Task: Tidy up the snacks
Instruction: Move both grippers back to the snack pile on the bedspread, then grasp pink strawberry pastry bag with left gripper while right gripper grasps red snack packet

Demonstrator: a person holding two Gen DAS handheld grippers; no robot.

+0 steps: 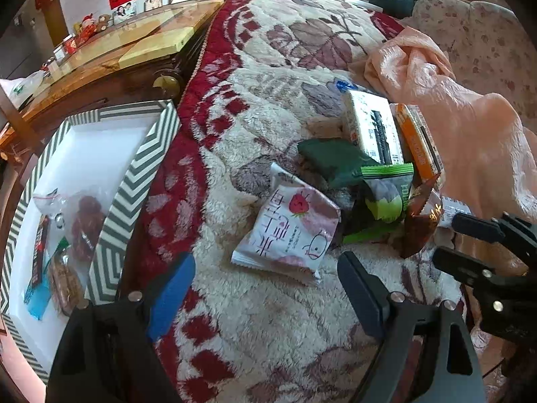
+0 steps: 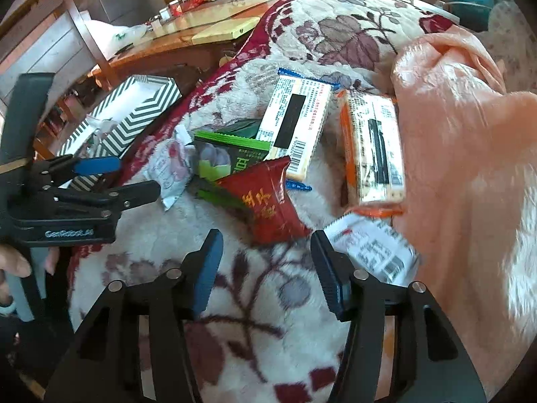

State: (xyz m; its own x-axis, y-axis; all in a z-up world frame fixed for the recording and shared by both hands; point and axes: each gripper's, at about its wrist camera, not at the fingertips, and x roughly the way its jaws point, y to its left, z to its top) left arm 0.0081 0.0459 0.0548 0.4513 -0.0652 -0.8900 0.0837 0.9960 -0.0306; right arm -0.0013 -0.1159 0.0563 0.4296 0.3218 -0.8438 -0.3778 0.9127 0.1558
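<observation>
Floral fleece blanket (image 1: 268, 319) covers the bed; chevron-patterned box (image 1: 114, 221) at left. Snack packets piled centre-right: pink strawberry packet (image 1: 288, 231), red packet (image 2: 268, 198). Left hand-held gripper (image 1: 265, 288) and right hand-held gripper (image 2: 266, 268) both open, empty.

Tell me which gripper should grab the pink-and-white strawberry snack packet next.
Left. The open left gripper points straight at the pink-and-white strawberry snack packet, beside the chevron-striped box. The right gripper faces the dark red foil packet instead.
</observation>
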